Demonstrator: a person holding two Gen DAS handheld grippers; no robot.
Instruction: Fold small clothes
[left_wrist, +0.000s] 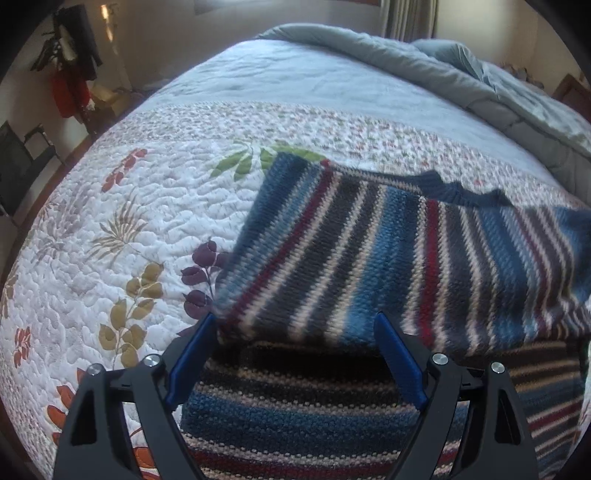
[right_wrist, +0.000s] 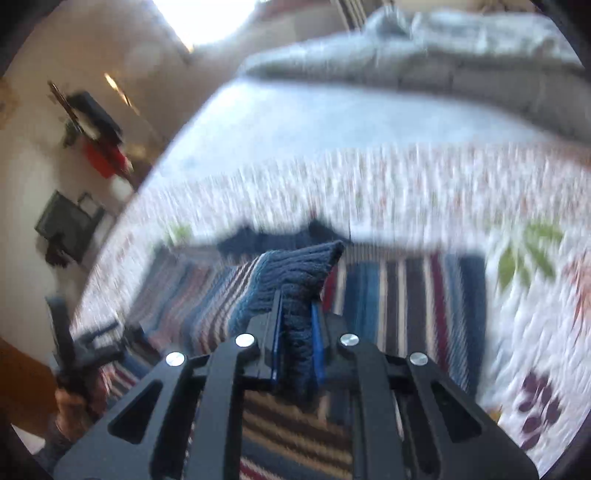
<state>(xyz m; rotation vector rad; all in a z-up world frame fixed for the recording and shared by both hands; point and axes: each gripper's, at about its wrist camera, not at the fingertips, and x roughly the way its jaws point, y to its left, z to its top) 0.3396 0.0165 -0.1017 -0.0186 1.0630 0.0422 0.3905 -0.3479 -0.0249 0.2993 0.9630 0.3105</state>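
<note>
Striped knit sweater (left_wrist: 388, 251) on quilt (left_wrist: 140, 221), dark-blue ribbed edge in right tongs (right_wrist: 295, 314)

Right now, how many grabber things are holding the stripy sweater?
1. The right hand-held gripper pinches a bunched fold of the striped sweater. The left hand-held gripper is open above it, gripping nothing.
</note>
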